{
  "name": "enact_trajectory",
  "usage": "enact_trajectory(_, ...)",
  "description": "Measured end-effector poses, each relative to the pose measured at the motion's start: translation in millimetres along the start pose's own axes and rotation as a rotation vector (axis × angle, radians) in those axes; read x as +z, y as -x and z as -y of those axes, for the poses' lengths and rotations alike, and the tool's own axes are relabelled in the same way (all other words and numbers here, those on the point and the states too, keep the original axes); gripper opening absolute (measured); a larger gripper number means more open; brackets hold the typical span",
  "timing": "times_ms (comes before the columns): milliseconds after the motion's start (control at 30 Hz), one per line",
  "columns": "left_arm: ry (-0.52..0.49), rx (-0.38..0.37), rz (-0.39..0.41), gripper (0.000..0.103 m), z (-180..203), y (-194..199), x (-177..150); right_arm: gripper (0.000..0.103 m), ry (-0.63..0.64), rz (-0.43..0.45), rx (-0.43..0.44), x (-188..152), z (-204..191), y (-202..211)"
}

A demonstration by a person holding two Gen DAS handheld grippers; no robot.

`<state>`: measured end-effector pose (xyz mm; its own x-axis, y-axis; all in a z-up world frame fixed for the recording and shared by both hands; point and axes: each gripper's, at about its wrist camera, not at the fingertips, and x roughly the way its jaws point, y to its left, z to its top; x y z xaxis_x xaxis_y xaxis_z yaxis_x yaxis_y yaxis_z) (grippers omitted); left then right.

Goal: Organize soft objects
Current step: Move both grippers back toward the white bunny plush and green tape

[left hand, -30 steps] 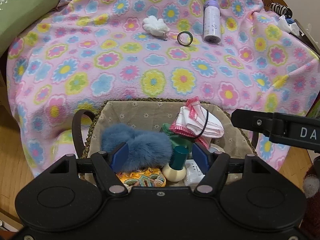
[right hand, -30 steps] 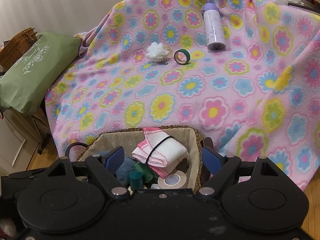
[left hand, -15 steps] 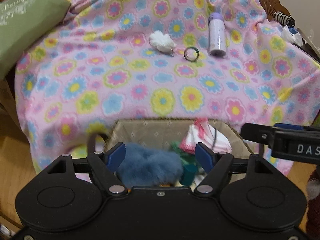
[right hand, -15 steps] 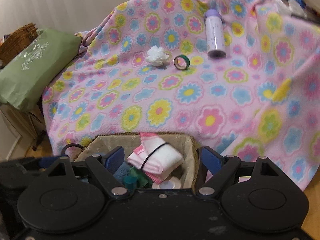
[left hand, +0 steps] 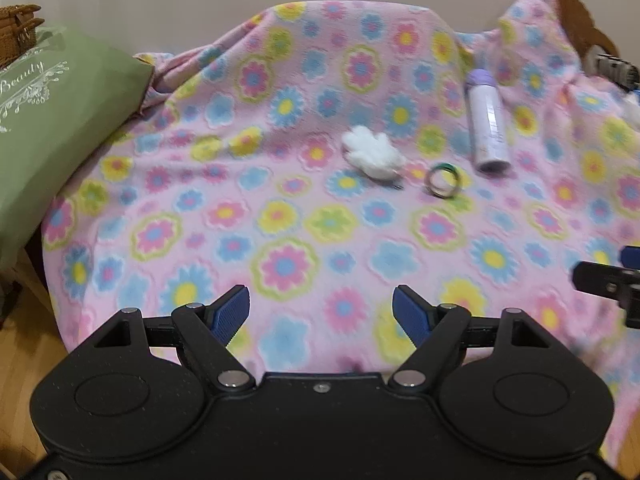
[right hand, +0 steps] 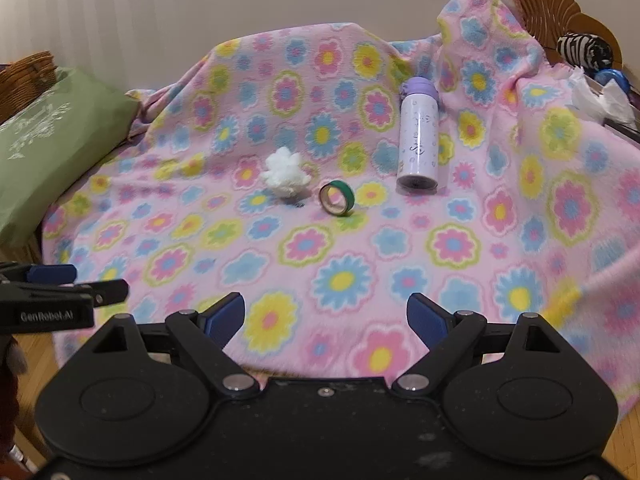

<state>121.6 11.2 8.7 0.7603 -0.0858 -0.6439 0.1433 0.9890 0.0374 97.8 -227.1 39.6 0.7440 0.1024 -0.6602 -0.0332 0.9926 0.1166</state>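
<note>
Reaching for the next soft object

Both grippers, left (left hand: 321,309) and right (right hand: 325,316), are opening, fingers empty; next likely the fluffy white puff (right hand: 286,178) just beside the green tape roll (right hand: 337,198).

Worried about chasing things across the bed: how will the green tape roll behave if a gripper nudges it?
The green tape roll stands on its edge, so a push will probably roll or topple it. The fleece blanket looks soft and uneven, which should stop it quickly. It looks rigid, so a pinch across its rim should hold.
</note>
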Motion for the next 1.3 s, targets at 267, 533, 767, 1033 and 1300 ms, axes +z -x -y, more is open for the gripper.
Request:
enact_trajectory(267, -0.009, 0.022, 0.010, 0.075, -2, -46, 19, 0.089, 0.016, -0.017, -0.045, 15, 4, -61)
enact_trajectory(533, -0.056, 0.028, 0.049, 0.076, 8, -88, 34, 0.091, 0.065, -0.043, -0.048, 22, 0, -109)
enact_trajectory(767, -0.071, 0.025, 0.033, 0.077, 17, -128, 41, 0.091, 0.057, -0.057, -0.025, 37, 0, -154)
enact_trajectory(1033, -0.089, 0.008, 0.031, 0.077, 23, -154, 51, 0.091, 0.141, -0.090, -0.035, 55, 6, -207)
enact_trajectory(1300, -0.085, -0.020, 0.049, 0.085, 34, -178, 72, 0.096, 0.121, -0.092, -0.005, 49, 15, -238)
